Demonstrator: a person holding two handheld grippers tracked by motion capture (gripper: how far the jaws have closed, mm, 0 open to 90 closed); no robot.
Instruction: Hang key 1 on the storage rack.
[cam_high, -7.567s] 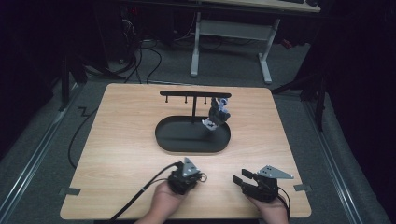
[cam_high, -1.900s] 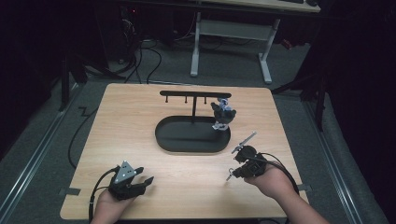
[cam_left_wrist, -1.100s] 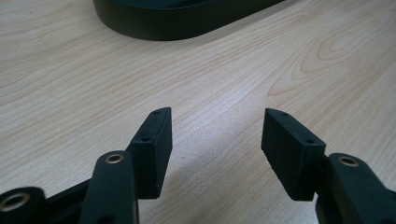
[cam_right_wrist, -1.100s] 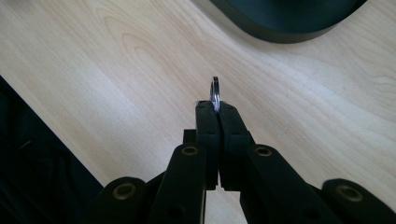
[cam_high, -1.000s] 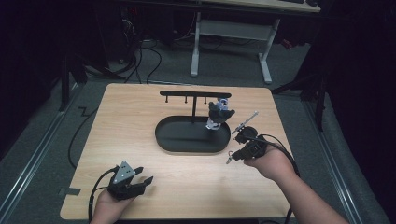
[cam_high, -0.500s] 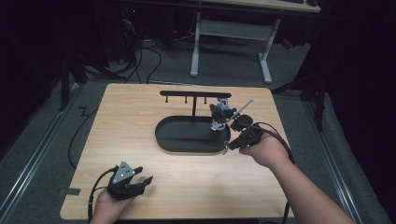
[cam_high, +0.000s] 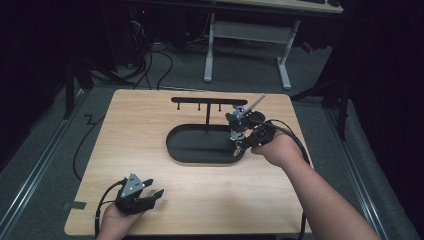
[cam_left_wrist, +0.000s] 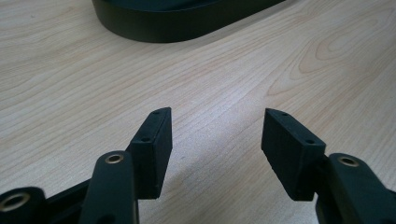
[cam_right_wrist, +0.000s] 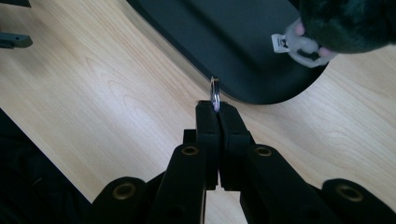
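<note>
My right gripper (cam_right_wrist: 215, 106) is shut on a small metal key ring (cam_right_wrist: 215, 92) that stands up between its tips. In the high view the right gripper (cam_high: 244, 143) hangs over the right end of the black oval tray (cam_high: 192, 150). Just beyond it a dark plush toy (cam_high: 237, 120) with a white tag (cam_right_wrist: 280, 43) sits at the right end of the black hook rack (cam_high: 207, 100). I cannot tell whether the toy hangs from a hook. My left gripper (cam_high: 152, 196) rests near the table's front left corner, open (cam_left_wrist: 215, 140), with bare wood between its jaws.
The wooden table (cam_high: 150, 125) carries the tray and rack at its middle. The tray's rim (cam_left_wrist: 177, 32) lies ahead of the left gripper. Cables trail from both grippers. Beyond the table stand a white desk frame (cam_high: 245, 35) and floor cables.
My right hand has moved up and away from the person, from the table's right side to the tray's right end, keeping the ring. The left hand has stayed put.
</note>
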